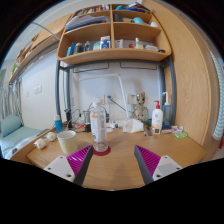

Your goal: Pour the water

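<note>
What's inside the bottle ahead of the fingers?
The clear bottle on the desk looks capped, with a pale label; the water level can't be made out. The gripper is open, short of it.

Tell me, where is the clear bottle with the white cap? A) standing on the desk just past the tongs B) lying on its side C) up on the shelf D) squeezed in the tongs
A: the clear bottle stands upright on the wooden desk, just ahead of the open tongs, nearer the left finger, with nothing pressing on it.
</note>
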{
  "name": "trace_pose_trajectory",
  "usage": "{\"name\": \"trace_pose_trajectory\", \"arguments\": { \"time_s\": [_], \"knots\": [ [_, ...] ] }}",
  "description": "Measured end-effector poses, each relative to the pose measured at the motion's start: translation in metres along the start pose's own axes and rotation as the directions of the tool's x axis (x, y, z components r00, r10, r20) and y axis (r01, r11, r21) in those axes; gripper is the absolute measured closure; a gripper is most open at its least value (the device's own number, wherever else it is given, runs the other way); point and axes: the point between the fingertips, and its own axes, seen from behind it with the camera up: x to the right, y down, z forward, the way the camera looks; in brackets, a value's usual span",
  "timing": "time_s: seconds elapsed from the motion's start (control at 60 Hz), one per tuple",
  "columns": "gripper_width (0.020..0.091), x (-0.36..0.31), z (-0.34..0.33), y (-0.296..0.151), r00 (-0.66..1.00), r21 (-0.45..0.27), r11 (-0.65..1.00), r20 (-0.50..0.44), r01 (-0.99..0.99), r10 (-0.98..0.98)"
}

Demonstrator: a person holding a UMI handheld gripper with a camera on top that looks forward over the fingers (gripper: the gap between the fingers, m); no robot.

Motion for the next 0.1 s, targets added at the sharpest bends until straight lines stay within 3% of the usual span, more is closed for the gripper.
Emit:
{"name": "trace_pose_trajectory", "arguments": {
  "time_s": [0.1],
  "knots": [
    [0.0254,0.0104,0.0007,0.0017,1.000,-0.011,1.000,-0.021,-0.003,0.003]
  ]
}}
